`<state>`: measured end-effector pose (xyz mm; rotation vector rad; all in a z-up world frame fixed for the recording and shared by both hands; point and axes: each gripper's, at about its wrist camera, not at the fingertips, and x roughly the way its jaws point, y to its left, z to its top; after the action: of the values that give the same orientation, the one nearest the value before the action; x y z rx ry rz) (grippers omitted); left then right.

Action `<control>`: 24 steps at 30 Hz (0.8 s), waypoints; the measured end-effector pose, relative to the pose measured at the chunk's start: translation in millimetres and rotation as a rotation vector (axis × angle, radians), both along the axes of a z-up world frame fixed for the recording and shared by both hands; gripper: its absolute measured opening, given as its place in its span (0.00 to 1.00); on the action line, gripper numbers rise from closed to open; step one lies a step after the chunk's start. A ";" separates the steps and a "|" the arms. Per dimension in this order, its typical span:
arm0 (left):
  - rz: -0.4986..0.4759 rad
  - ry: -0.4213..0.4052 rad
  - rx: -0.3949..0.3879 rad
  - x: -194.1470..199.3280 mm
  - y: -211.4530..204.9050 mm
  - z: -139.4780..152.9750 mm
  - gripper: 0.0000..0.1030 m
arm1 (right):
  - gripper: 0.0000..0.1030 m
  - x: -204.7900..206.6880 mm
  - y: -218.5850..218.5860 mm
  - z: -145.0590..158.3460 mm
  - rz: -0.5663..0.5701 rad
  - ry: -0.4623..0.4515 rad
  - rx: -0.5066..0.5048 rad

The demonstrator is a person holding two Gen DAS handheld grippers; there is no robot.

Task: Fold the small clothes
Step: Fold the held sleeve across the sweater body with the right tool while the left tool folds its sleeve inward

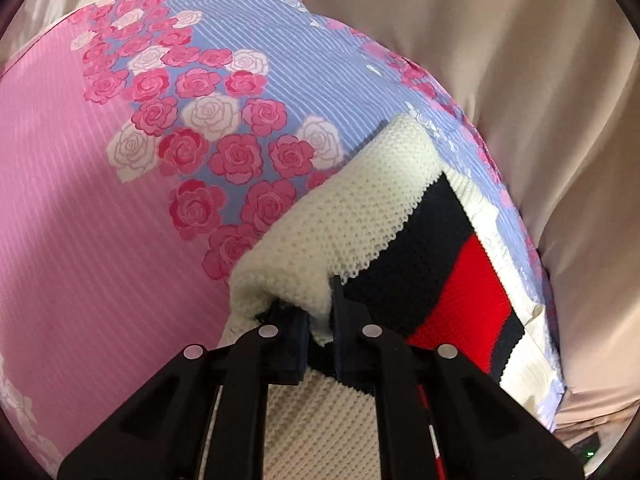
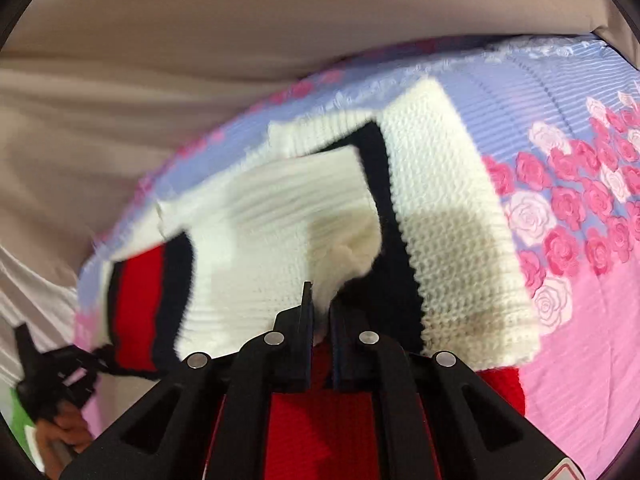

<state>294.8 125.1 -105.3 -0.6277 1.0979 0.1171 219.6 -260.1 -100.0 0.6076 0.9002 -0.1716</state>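
A small knit sweater (image 1: pixel 360 216), cream with navy and red stripes, lies on a floral bedsheet (image 1: pixel 120 200). My left gripper (image 1: pixel 316 308) is shut on a cream fold of it, lifted off the sheet. In the right wrist view the sweater (image 2: pixel 448 220) is partly folded over itself. My right gripper (image 2: pixel 320 300) is shut on a bunched cream part of it, with red knit below the fingers. The left gripper (image 2: pixel 52 364) and the hand holding it show at the lower left there.
The sheet (image 2: pixel 580 320) is pink and lavender with rose prints. Beige draped fabric (image 1: pixel 520 80) surrounds the bed's edge, close to the sweater's striped side. It also fills the top of the right wrist view (image 2: pixel 200 40).
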 end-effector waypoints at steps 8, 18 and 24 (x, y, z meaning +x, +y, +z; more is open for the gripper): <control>-0.016 -0.001 0.028 3.2 -5.9 1.3 0.10 | 0.05 18.2 -12.3 -4.2 -0.033 0.047 0.045; -0.014 -0.014 0.063 -1.5 -2.3 3.9 0.10 | 0.06 14.3 -15.1 -0.7 0.034 0.067 -0.096; 0.032 -0.052 0.066 -9.8 12.4 2.8 0.09 | 0.06 27.6 1.1 15.6 0.102 0.032 -0.148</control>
<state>285.0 137.5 -102.5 -0.5858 1.0301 0.1630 247.2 -259.0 -84.4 0.4213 0.9383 -0.1546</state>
